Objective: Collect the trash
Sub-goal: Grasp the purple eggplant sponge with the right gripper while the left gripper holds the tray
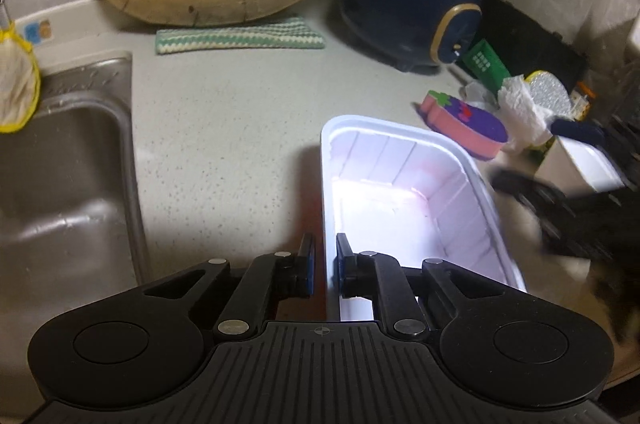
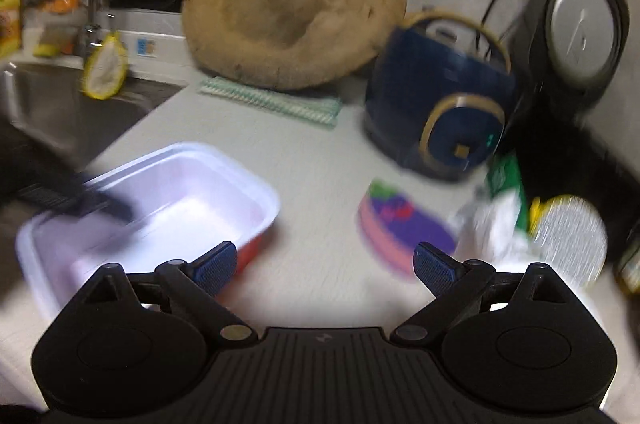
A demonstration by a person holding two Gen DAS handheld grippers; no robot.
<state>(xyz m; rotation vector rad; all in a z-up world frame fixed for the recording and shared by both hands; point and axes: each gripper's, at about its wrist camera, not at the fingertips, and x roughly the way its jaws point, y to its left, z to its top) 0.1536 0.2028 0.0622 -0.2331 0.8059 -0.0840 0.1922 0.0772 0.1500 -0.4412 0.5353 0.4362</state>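
While pinching the near wall of the white tub [image 1: 400,125] with the left claw [image 1: 326,266], pads narrow and pressed on either side of the rim, apparently steadying it on the tabletop [image 1: 240,127] as the bin for the trash. Nothing visible inside yet, so likely early in the collecting. Right claw [image 2: 324,256] spread wide and holding nothing, poised over bare tabletop between tub and clutter.

Next, probably: reach far and right to the crumpled paper towel [image 1: 520,111], just beside the purple-and-pink sponge [image 1: 468,121]; close on the towel alone, then bring it left and let go over the tub.

Hard to tell whether towel and sponge touch, or what lies under the towel. Right view smeared throughout. Green packet [image 1: 486,61] partly covered; tub's near end hidden behind the left claw.
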